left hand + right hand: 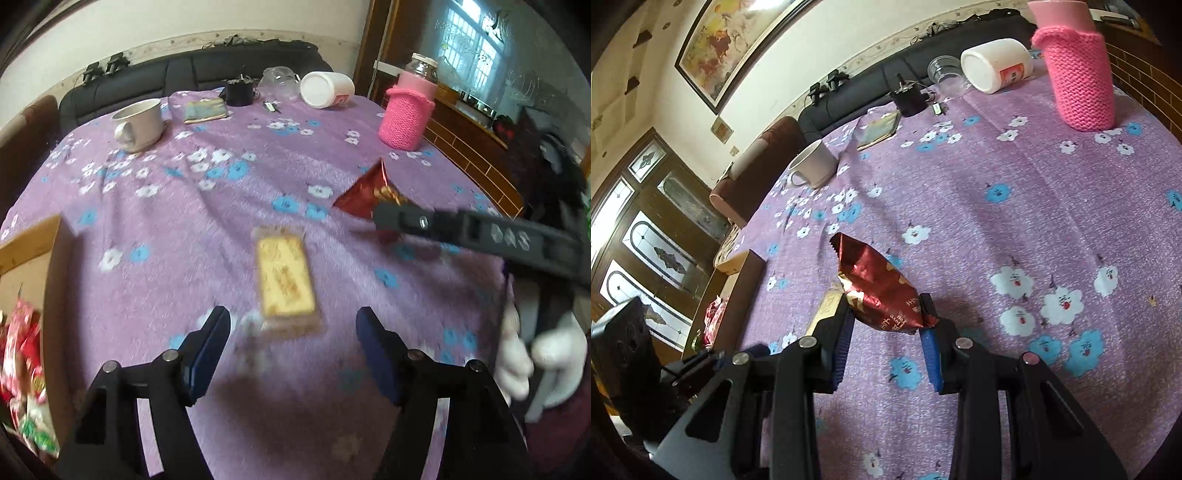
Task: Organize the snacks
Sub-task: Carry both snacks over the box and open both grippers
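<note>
A yellow cracker packet (286, 280) lies flat on the purple flowered tablecloth (207, 221), just beyond the tips of my left gripper (293, 325). That gripper's jaws stand wide open over the cloth, and neither pad touches the packet. My right gripper (886, 314) is shut on the lower end of a red foil snack bag (879, 284), which it holds tilted above the cloth. The left wrist view shows the same red bag (369, 192) at the right, with a finger of the right gripper (406, 218) across it. A corner of the yellow packet (827, 306) peeks out behind the right gripper's left finger.
A cardboard box (33, 251) at the table's left edge holds several red snack packs (22, 332). At the far side stand a white mug (138, 123), a small booklet (206, 110), a tipped white jar (325, 88) and a pink knitted jar cover (404, 110). A white-gloved hand (517, 354) shows at right.
</note>
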